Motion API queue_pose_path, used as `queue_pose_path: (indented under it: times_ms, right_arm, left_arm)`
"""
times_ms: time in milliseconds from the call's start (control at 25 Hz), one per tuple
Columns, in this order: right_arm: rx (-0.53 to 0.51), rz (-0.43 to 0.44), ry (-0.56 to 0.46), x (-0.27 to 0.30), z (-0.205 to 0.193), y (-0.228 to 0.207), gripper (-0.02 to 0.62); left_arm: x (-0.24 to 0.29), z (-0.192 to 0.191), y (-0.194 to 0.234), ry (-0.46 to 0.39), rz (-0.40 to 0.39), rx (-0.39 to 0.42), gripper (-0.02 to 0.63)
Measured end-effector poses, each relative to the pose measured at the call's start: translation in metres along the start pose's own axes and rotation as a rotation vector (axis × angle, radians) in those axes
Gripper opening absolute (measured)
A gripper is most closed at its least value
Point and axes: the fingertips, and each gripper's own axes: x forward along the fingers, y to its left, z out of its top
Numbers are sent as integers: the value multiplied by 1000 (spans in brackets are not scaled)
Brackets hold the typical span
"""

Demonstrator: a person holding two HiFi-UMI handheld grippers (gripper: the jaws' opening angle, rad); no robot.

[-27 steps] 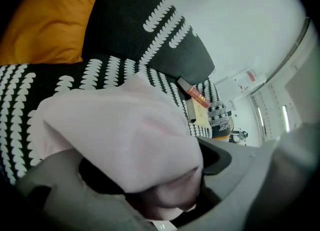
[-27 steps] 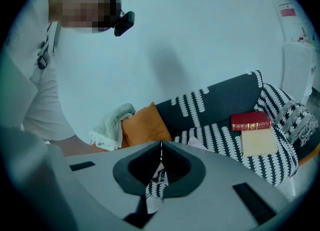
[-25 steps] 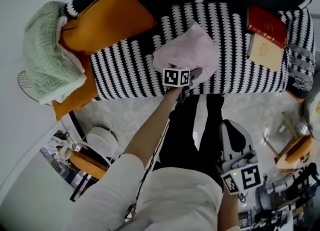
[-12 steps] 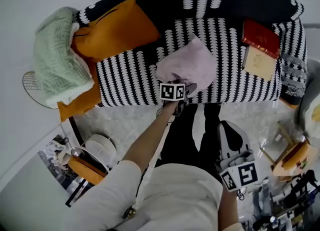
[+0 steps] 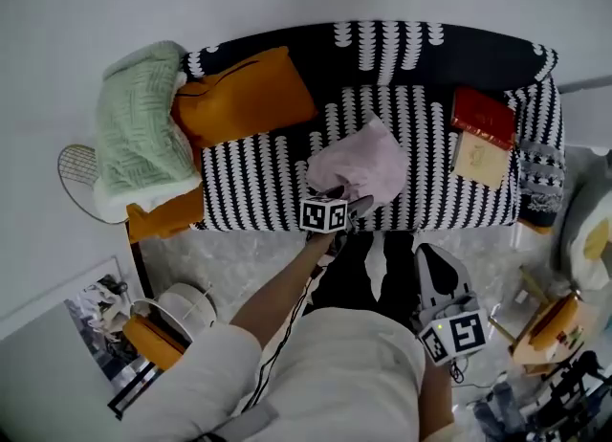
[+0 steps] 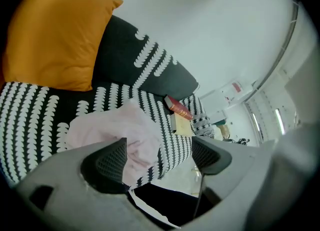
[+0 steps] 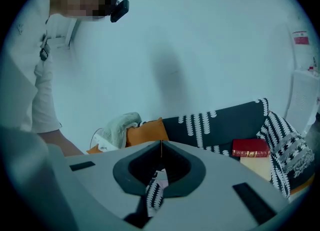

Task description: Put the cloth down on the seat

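The pink cloth lies crumpled on the black-and-white patterned sofa seat, near its front edge. In the left gripper view the cloth rests just beyond the jaws. My left gripper hangs at the seat's front edge, right in front of the cloth. It is open, with nothing between the fingers. My right gripper stays low beside the person's legs, well short of the sofa. Its jaws are closed tip to tip and hold nothing.
An orange cushion and a green knitted blanket fill the sofa's left end. A red book and a tan book lie at the right end. A fan stands on the floor at left, clutter at lower right.
The left gripper has drawn back from the cloth to the seat's front edge, and the cloth stays on the seat. The head view has pulled away from the sofa.
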Motion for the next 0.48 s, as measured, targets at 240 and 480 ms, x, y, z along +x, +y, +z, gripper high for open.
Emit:
queue_pose_path:
  times_ms: [240, 480]
  right_arm:
    - [-46, 20, -38, -4, 19, 13, 9]
    - [-48, 18, -59, -13, 24, 17, 9]
  left_arm:
    - [-47, 26, -31, -85, -1, 98, 361]
    - [-101, 51, -58, -230, -14, 95, 259]
